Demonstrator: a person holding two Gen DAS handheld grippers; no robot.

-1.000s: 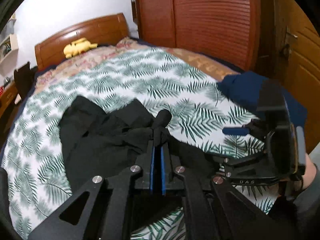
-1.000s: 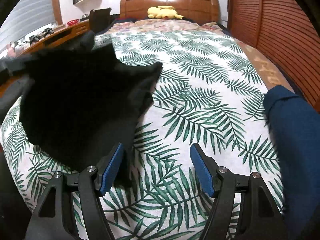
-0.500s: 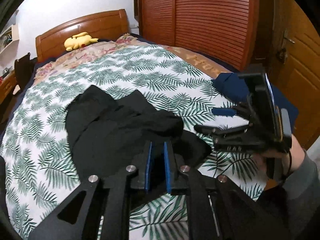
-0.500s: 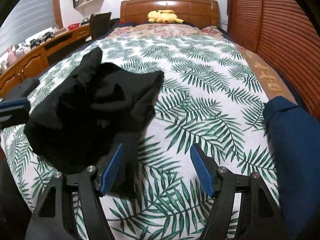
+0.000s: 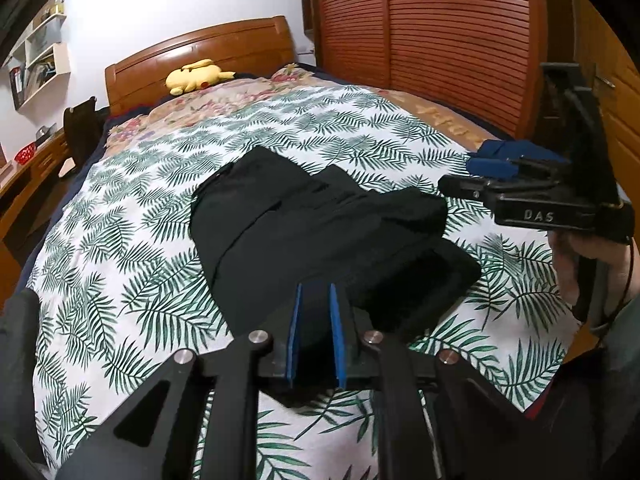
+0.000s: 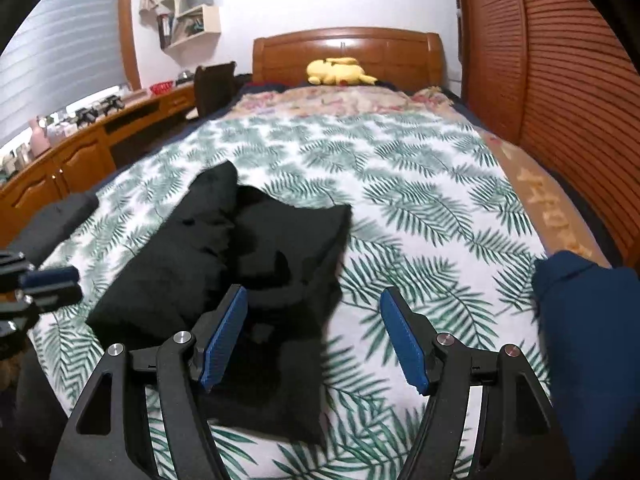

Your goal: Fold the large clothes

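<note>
A black garment (image 5: 320,220) lies loosely folded in the middle of the palm-leaf bedspread (image 5: 120,240), its near edge just past my left gripper (image 5: 315,292). The left gripper's blue pads stand a narrow gap apart and pinch no cloth. In the right wrist view the same garment (image 6: 248,264) lies ahead and to the left. My right gripper (image 6: 313,300) hovers wide open over the garment's right edge, holding nothing. It also shows at the right of the left wrist view as the right gripper (image 5: 474,162), held by a hand (image 5: 588,256).
A folded blue garment (image 6: 592,340) sits at the bed's near right corner. A yellow plush toy (image 6: 340,70) rests by the wooden headboard (image 6: 348,52). Louvered wardrobe doors (image 5: 440,40) run along the right side, and a wooden desk (image 6: 80,152) along the left.
The left gripper let go of the bunched black cloth, its pads parted slightly and it drew back. The garment settled flatter on the bed. The right gripper rose, still wide open.
</note>
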